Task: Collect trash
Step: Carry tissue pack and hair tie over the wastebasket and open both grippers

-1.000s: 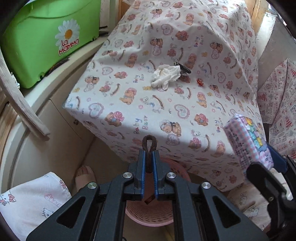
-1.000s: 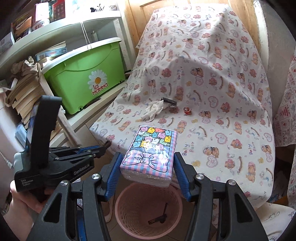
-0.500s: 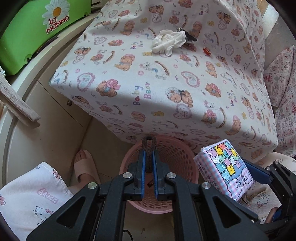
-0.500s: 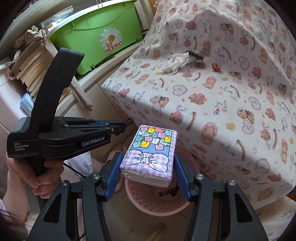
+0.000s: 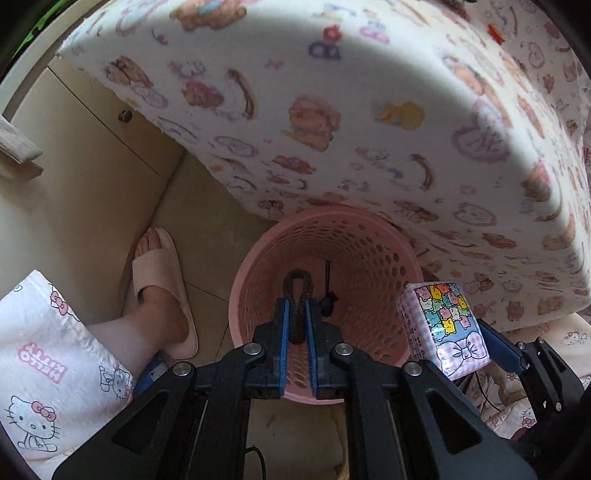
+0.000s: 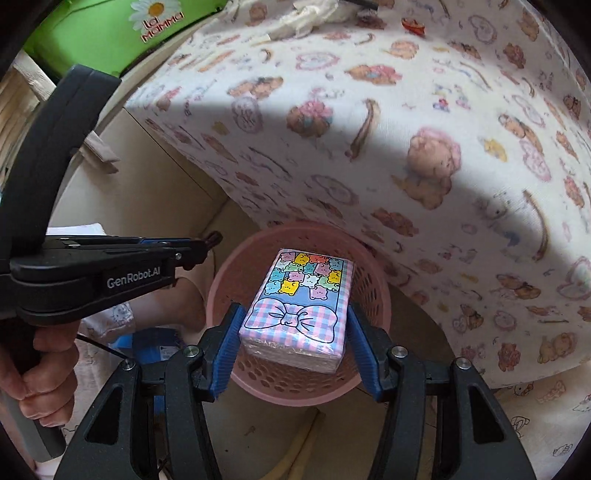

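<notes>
Presently catalogued, by label:

Writing: "GenRobot.AI" in white on the black body of the left gripper (image 6: 212, 240), at left of the right wrist view; "la MAMMA" with a daisy on the green plastic bin (image 6: 122, 33), upper left; "HELLO KITTY" on the person's printed garment (image 5: 48, 354), lower left of the left wrist view.

Left gripper (image 5: 297, 314): blue pads pressed nearly together, pinching a dark brown looped hair tie (image 5: 297, 295) that stands up between them, over the mouth of the pink basket (image 5: 369, 266).

Right gripper (image 6: 293, 325): jaws spread wide, clamped on both sides of a tissue pack (image 6: 299, 306), a plastic-wrapped block with pink gingham, a bow and coloured bears, held above the pink basket (image 6: 373, 291).

Basket: round, perforated pink plastic, on the floor against the draped edge.

Left view only: a small dark item (image 5: 328, 295) inside the basket; a foot in a beige ribbed slipper (image 5: 162, 291).

Right view only: crumpled white tissue (image 6: 310, 14) and a small red piece (image 6: 413, 26) on the bear-print cloth (image 6: 424, 129), top of frame; a hand (image 6: 40, 373) gripping the left gripper's handle.
</notes>
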Demonstrator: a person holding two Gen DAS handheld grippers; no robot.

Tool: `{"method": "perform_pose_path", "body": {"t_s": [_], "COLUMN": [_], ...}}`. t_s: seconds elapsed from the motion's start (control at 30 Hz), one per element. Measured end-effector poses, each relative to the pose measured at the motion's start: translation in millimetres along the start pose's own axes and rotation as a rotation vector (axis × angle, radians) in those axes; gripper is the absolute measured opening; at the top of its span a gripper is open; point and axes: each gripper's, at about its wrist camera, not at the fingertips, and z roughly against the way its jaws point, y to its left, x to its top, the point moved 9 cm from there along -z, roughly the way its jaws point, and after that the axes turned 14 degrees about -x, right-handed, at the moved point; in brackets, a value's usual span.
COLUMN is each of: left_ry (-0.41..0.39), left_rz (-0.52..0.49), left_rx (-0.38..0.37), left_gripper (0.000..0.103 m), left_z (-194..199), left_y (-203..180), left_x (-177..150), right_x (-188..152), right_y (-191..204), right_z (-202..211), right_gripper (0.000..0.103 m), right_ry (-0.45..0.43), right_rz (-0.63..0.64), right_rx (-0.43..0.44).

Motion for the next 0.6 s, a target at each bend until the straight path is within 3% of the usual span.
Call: {"method": "perform_pose_path", "body": {"t_s": [0.3,0.47,0.6], "left_ry": [0.156,0.219,0.245], "left_rz": [0.068,0.094,0.077], "left_rx": [0.072,0.051,0.059], "left_gripper": [0.008,0.008,0.009], "left_z": [-56.5,-75.8,-83.4], "left_y": [24.0,26.9,24.4], "left_x": [-16.4,-27.9,-35.5], "right_x": [-21.9,-44.3,-54.8], "right_y": [-2.6,-4.7,-11.3], "right_z": [-66.3,-99.3,-114.5], "right_gripper": [0.058,0.058,0.059], "right_ry": [0.162,0.329,0.392], "right_rz": [0.009,-0.037,-0.092], "right_rx": [-0.080,0.019,0.021]}}
